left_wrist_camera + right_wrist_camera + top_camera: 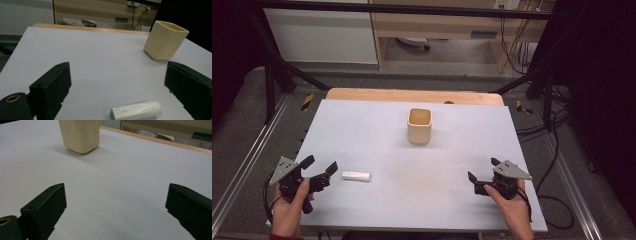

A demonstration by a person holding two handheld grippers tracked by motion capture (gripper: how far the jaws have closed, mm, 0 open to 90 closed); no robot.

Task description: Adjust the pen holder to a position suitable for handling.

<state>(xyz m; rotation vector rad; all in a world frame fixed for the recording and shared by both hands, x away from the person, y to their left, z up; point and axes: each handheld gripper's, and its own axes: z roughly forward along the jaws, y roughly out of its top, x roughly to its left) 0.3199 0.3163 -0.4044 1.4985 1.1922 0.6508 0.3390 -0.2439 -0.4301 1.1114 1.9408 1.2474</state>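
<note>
Taking the cream cup [419, 126] at the far middle of the table [377, 120] as the landmark, and reading from left to right: the left gripper [319, 169] sits near the table's near-left corner, well to the left of the cup and much closer to the person. Its jaws stand wide apart and hold nothing. Just to its right, still left of the cup and on the person's side of it, lies a small white tube [356, 176], flat on the table and apart from the jaws. In the left gripper view the tube [136, 111] lies low in the gap between the two black jaws, untouched by either.

The tube's long axis runs roughly across the table, left to right, so one end faces the left gripper and the other faces the table's middle. In the left gripper view the round capped end points right and the flat crimped end left.

Farther right, past the cup's line and on the person's side of it, the right gripper [482, 175] hovers near the near-right edge, jaws likewise spread wide and empty, aimed toward the cup [79, 135].

The work looks to be at its start: the approach to the tube. The next move probably calls for easing the left gripper forward until the jaws straddle the tube across its narrow width, then closing.
</note>
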